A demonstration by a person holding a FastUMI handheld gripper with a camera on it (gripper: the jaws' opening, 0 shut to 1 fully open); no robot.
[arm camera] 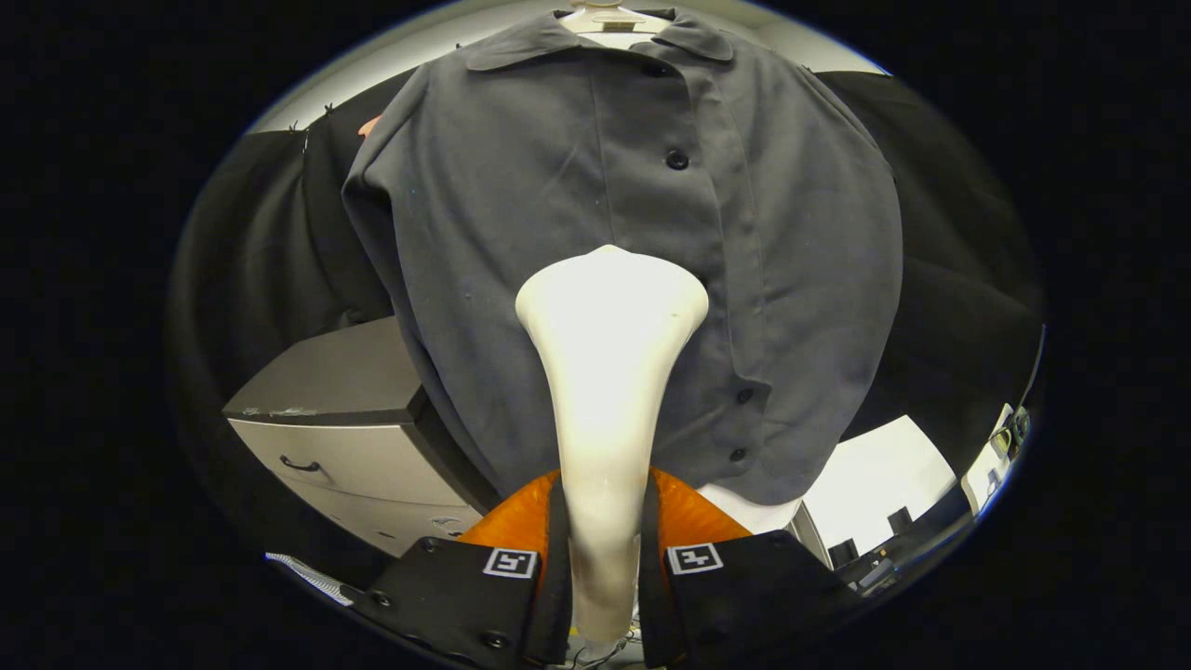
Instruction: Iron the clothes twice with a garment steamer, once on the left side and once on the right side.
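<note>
The gripper [603, 549] clamps the white steamer [609, 372] by its neck. Its head is against the grey shirt [521, 233], left of the shirt's button line.

The steamer [609, 372] stands between the fingers [507, 549] of the gripper [603, 558], both pressing its neck; its head lies just before the shirt [521, 233], which hangs on a hanger [609, 17]; a cabinet [344, 419] sits behind, left of the shirt.
</note>
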